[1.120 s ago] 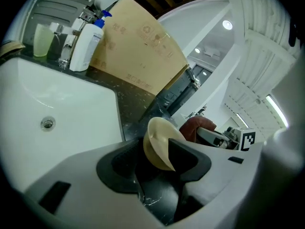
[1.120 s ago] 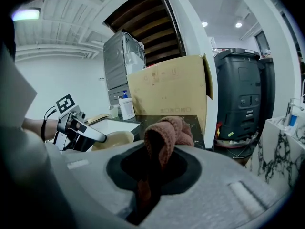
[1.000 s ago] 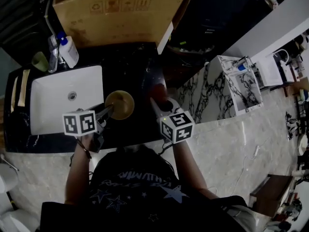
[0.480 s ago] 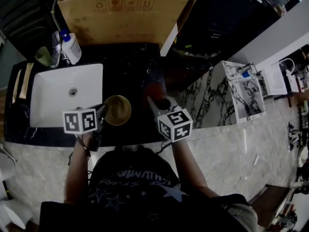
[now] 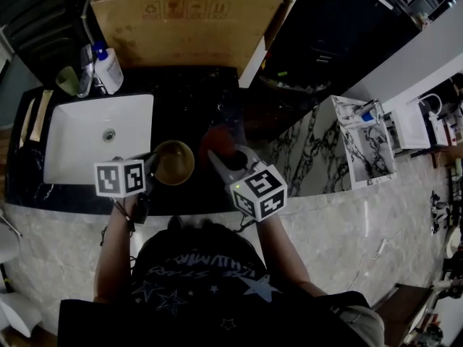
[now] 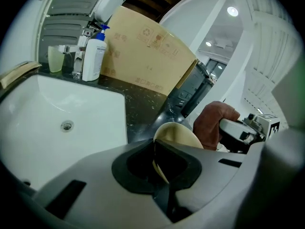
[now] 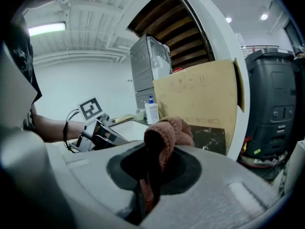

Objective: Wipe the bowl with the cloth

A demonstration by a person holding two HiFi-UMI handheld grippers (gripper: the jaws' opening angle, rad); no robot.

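The left gripper (image 5: pixel 153 167) has just been closing its jaws, and they now stand narrow, pinched on the rim of the bowl (image 5: pixel 173 163) at the bowl's 9 o'clock side. In the left gripper view the thin tan rim runs right into the slot where the jaws meet. The bowl sits on the counter (image 5: pixel 195 100), just beside the sink (image 5: pixel 79 139) at the sink's 4 o'clock.

The right gripper (image 5: pixel 226 155) is at the bowl's 3 o'clock, jaws clamped on the cloth (image 7: pixel 167 132), a reddish-brown wad that bulges out above the pads. The cloth is raised off the counter and apart from the bowl.

The counter is dark and speckled. At the sink's 12 o'clock corner stand a bottle (image 5: pixel 108 67) with a blue pump and a pale green cup (image 5: pixel 65 82). A big cardboard box (image 5: pixel 184 27) stands at the counter's 12 o'clock edge. At 3 o'clock of the box stands a black bin (image 7: pixel 274 109). The floor (image 5: pixel 347 223) is pale marble.
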